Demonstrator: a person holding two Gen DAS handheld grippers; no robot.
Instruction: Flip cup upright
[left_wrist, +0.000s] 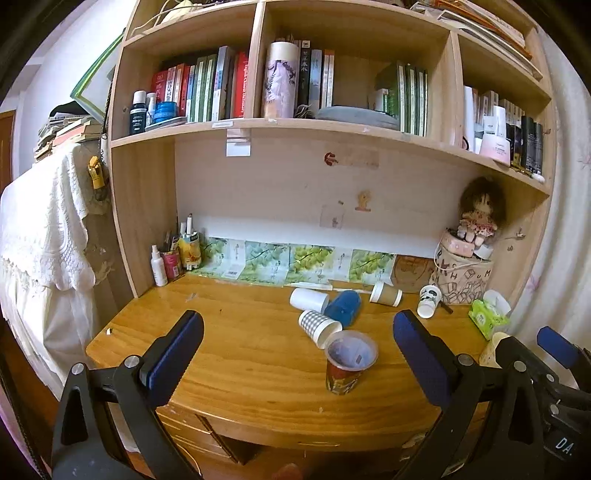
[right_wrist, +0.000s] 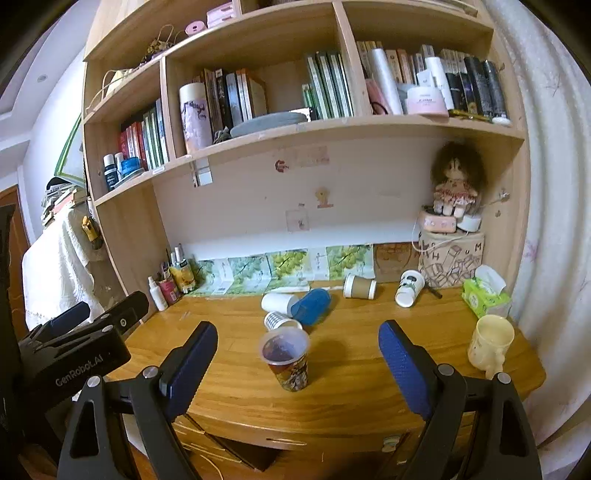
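Observation:
A patterned red cup (left_wrist: 349, 363) (right_wrist: 286, 356) stands upright near the desk's front edge. Behind it, several cups lie on their sides: a checked cup (left_wrist: 318, 326) (right_wrist: 280, 321), a white cup (left_wrist: 308, 299) (right_wrist: 277, 302), a blue cup (left_wrist: 344, 306) (right_wrist: 312, 301), a brown cup (left_wrist: 385, 294) (right_wrist: 359, 287) and a white printed cup (left_wrist: 428, 301) (right_wrist: 408, 288). My left gripper (left_wrist: 295, 354) is open and empty, held in front of the desk. My right gripper (right_wrist: 297, 369) is open and empty, with the red cup between its fingers in view. Its fingers (left_wrist: 557, 347) show in the left wrist view.
A cream mug (right_wrist: 489, 341) stands upright at the desk's right front. A green tissue pack (right_wrist: 484, 295), a printed box with a doll (right_wrist: 452, 258) and bottles at the back left (right_wrist: 170, 284) line the desk. Bookshelves hang above. The left gripper's body (right_wrist: 74, 350) is at my left.

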